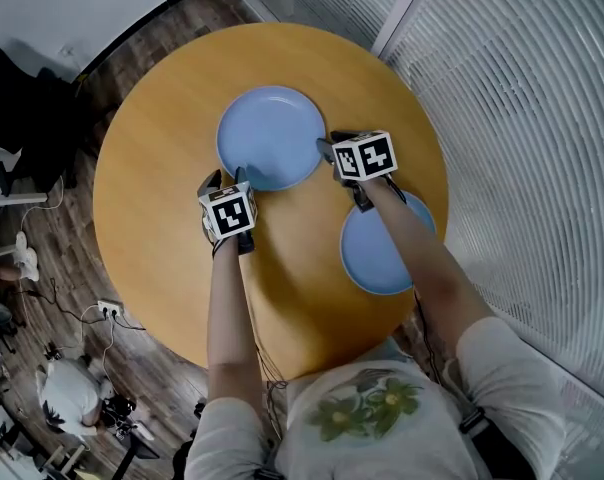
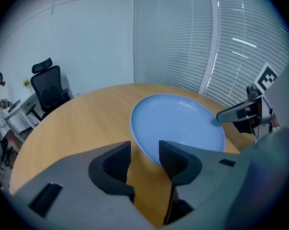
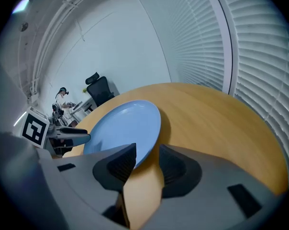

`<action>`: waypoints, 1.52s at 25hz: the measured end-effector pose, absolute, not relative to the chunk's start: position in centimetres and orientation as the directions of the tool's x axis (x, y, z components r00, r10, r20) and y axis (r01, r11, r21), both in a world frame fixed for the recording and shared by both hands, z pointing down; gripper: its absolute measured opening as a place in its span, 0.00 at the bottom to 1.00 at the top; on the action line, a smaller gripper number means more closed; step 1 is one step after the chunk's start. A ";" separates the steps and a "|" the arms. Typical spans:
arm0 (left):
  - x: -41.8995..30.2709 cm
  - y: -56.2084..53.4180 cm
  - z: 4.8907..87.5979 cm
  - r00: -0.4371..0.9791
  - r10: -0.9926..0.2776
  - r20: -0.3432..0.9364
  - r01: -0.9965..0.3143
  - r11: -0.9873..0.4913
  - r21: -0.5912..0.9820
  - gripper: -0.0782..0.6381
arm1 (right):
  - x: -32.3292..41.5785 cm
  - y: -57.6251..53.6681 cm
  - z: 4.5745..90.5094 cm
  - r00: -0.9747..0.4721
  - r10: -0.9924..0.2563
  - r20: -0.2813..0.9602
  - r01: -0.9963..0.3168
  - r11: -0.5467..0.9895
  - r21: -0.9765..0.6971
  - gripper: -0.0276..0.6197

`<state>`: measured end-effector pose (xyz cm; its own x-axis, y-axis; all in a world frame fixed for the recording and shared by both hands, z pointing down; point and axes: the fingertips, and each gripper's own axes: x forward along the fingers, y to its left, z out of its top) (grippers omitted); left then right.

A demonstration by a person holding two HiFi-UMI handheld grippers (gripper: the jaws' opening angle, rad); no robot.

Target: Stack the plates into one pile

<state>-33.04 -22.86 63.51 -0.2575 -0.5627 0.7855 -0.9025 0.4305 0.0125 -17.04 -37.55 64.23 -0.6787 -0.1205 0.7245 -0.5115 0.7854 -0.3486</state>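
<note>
Two light blue plates lie apart on a round wooden table (image 1: 152,178). The far plate (image 1: 272,133) has a gripper at each side. My left gripper (image 1: 225,178) is at its near left rim, jaws open; in the left gripper view that plate (image 2: 180,123) shows its rim at the fingertips of the left gripper (image 2: 144,158), with no pad pressing on it. My right gripper (image 1: 329,150) is at the right rim, also open; the plate (image 3: 123,126) edge lies by the right gripper (image 3: 147,163). The second plate (image 1: 372,253) lies near right, partly under my right forearm.
White window blinds (image 1: 522,118) run close along the table's right side. The floor to the left holds cables and a power strip (image 1: 107,310). A black office chair (image 2: 49,87) stands beyond the table, and a person sits at a desk (image 3: 63,99) far off.
</note>
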 end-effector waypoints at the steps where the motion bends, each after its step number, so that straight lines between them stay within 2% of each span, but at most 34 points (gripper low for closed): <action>1: -33.2 -22.9 64.0 -0.251 -0.562 0.788 -0.901 0.434 0.022 0.38 | -17.3 -37.5 64.7 -0.670 -0.117 0.733 -0.513 0.787 -0.343 0.26; 11: -32.6 -23.4 65.6 -0.219 -0.583 0.782 -0.896 0.437 0.076 0.33 | -17.4 -37.2 66.3 -0.645 -0.119 0.755 -0.502 0.811 -0.300 0.25; 20: -32.4 -22.4 63.1 -0.201 -0.617 0.761 -0.913 0.400 0.083 0.32 | -17.0 -35.8 64.5 -0.658 -0.120 0.743 -0.475 0.831 -0.287 0.24; 38: -25.2 -14.7 53.8 -0.167 -0.719 0.675 -0.933 0.337 0.128 0.32 | -9.6 -27.9 54.7 -0.703 -0.198 0.683 -0.448 0.869 -0.209 0.24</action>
